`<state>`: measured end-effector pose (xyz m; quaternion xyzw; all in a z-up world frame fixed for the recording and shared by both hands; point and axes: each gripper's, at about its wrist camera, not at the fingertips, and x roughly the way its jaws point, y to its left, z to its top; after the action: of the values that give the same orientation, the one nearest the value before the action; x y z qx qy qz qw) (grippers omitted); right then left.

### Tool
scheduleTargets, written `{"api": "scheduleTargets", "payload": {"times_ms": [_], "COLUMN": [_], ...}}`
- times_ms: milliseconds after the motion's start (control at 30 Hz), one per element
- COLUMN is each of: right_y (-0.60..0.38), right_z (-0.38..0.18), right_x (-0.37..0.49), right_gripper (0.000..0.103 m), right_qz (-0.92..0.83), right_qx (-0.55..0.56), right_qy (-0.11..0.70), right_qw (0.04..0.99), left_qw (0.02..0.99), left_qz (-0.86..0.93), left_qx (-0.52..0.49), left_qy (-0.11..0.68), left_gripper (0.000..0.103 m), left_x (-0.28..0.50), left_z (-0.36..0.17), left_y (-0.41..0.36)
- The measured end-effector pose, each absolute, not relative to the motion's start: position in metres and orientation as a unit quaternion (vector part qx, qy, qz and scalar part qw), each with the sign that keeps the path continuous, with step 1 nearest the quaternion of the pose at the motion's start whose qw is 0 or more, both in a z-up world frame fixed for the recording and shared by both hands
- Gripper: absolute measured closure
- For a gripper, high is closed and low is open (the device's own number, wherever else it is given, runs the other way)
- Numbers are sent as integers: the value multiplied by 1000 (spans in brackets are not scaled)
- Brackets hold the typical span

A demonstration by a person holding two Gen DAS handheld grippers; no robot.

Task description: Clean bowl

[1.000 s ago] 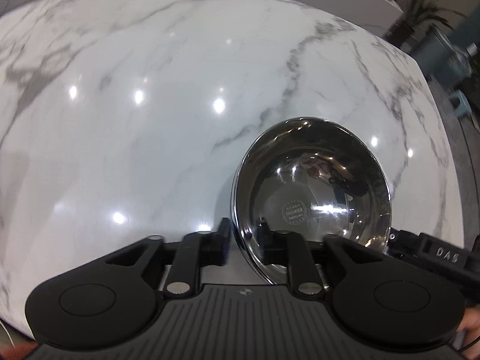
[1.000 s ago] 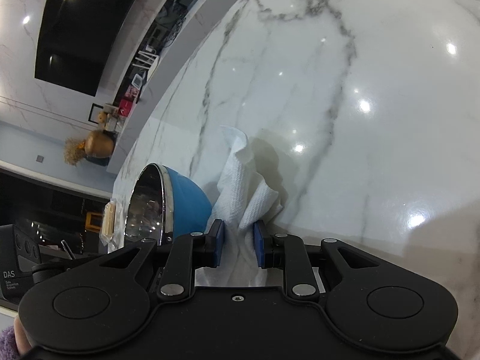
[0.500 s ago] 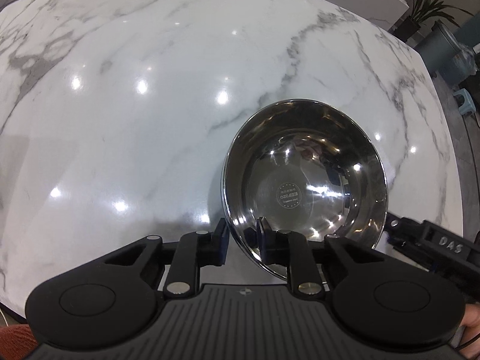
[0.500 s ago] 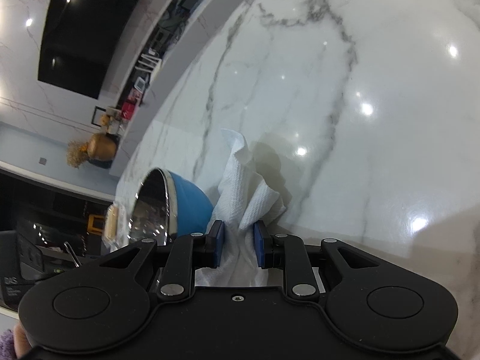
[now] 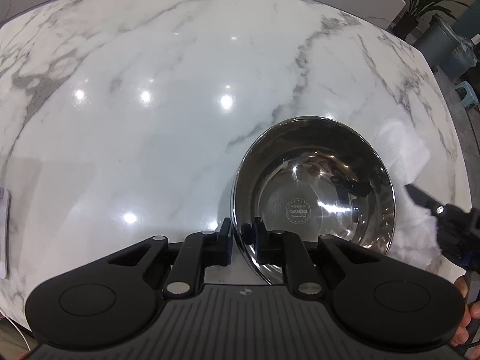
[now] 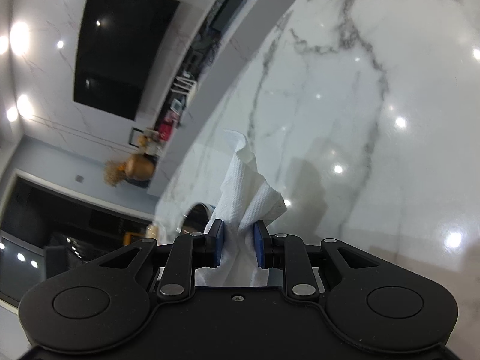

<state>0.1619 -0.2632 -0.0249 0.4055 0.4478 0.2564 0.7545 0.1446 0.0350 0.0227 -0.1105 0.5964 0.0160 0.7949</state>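
Observation:
A steel bowl (image 5: 312, 186) with a shiny inside and a blue outside stands on the white marble table (image 5: 150, 120). My left gripper (image 5: 243, 234) is closing down on its near rim, one finger outside and one inside, pads against the metal. In the right wrist view, my right gripper (image 6: 238, 237) is shut on a crumpled white paper towel (image 6: 246, 186) that sticks up between its blue pads. Only a sliver of the bowl (image 6: 196, 216) shows behind that towel. The left wrist view shows the towel (image 5: 399, 147) and the right gripper (image 5: 444, 213) just right of the bowl.
The table's right edge curves past the bowl, with a grey bin (image 5: 450, 48), a potted plant (image 5: 420, 3) and a small stool (image 5: 466, 93) beyond it. A flat pale object (image 5: 3, 231) lies at the left edge. A dark wall panel (image 6: 120, 54) hangs beyond the table.
The left jaws have narrowed onto the bowl's rim. The right gripper has tipped upward with the towel, so the bowl has dropped low and mostly out of its view.

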Motion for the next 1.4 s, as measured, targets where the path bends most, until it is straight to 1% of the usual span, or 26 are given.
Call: {"api": "scheduleTargets", "payload": {"times_ms": [233, 333, 367, 433, 500, 567, 667, 700, 733, 833, 1000, 1100, 1233, 1400], "right_y": [-247, -243, -242, -241, -242, -249, -249, -249, -249, -248, -254, -264, -274, -273], "right_z": [-36, -38, -38, -38, -41, -55, -54, -53, -52, -50, -45, -41, -37, -38], "right_x": [163, 162, 162, 163, 162, 156, 155, 155, 154, 156, 157, 157, 156, 155], "right_gripper": [83, 83, 83, 83, 83, 83, 83, 83, 83, 83, 83, 83, 83, 83], "right_qz": [234, 230, 230, 231, 232, 234, 235, 235, 235, 234, 236, 244, 264, 265], "right_qx": [365, 353, 351, 349, 348, 347, 347, 346, 346, 348, 363, 397, 433, 422], "right_qy": [492, 503, 504, 504, 504, 502, 503, 503, 503, 503, 485, 457, 421, 429], "right_qw": [755, 755, 755, 755, 756, 756, 756, 757, 757, 756, 760, 758, 752, 753], "left_qw": [796, 791, 786, 778, 774, 772, 770, 771, 771, 773, 779, 786, 791, 804], "left_qz": [16, 21, 25, 30, 36, 37, 33, 31, 29, 24, 12, 15, 12, -2], "left_qx": [-118, -150, -165, -189, -197, -199, -198, -193, -189, -179, -150, -130, -116, -87], "left_qy": [593, 593, 595, 599, 601, 603, 605, 607, 607, 609, 609, 604, 600, 588], "left_gripper": [91, 90, 88, 76, 71, 71, 71, 74, 79, 84, 86, 90, 91, 90], "left_x": [147, 145, 144, 142, 139, 136, 135, 135, 135, 135, 137, 140, 143, 142], "left_z": [22, 20, 19, 18, 17, 16, 16, 16, 17, 17, 19, 21, 22, 23], "left_y": [36, 41, 43, 47, 47, 45, 43, 41, 40, 37, 33, 34, 38, 34]}}
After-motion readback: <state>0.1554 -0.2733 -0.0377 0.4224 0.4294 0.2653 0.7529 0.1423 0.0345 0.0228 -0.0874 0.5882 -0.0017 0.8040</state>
